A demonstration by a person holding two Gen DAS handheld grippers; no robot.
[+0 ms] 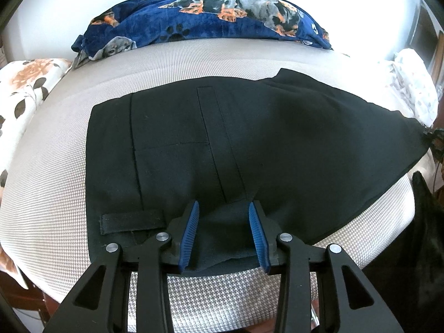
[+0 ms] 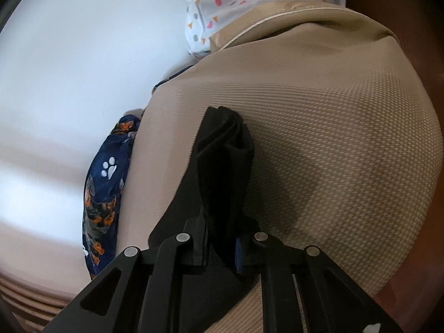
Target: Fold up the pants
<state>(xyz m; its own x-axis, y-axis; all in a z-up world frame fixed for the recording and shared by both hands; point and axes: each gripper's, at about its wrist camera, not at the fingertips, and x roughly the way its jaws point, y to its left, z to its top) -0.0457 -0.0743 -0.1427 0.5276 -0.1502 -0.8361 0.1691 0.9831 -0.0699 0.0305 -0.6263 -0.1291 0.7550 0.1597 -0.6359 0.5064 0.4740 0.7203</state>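
Note:
Black pants (image 1: 249,144) lie spread on a beige woven cushion (image 1: 55,188), waistband to the left and legs running right. My left gripper (image 1: 224,208) is open, its blue pads (image 1: 191,230) on either side of the near edge of the pants. In the right wrist view my right gripper (image 2: 222,222) is shut on a bunched fold of the black pants (image 2: 224,149), which stands lifted above the cushion (image 2: 333,138).
A navy dog-print blanket (image 1: 211,14) lies along the cushion's far edge; it also shows in the right wrist view (image 2: 102,194). A floral cloth (image 1: 25,83) lies at the left. A white patterned cloth (image 1: 410,83) lies at the right, also in the right wrist view (image 2: 236,2).

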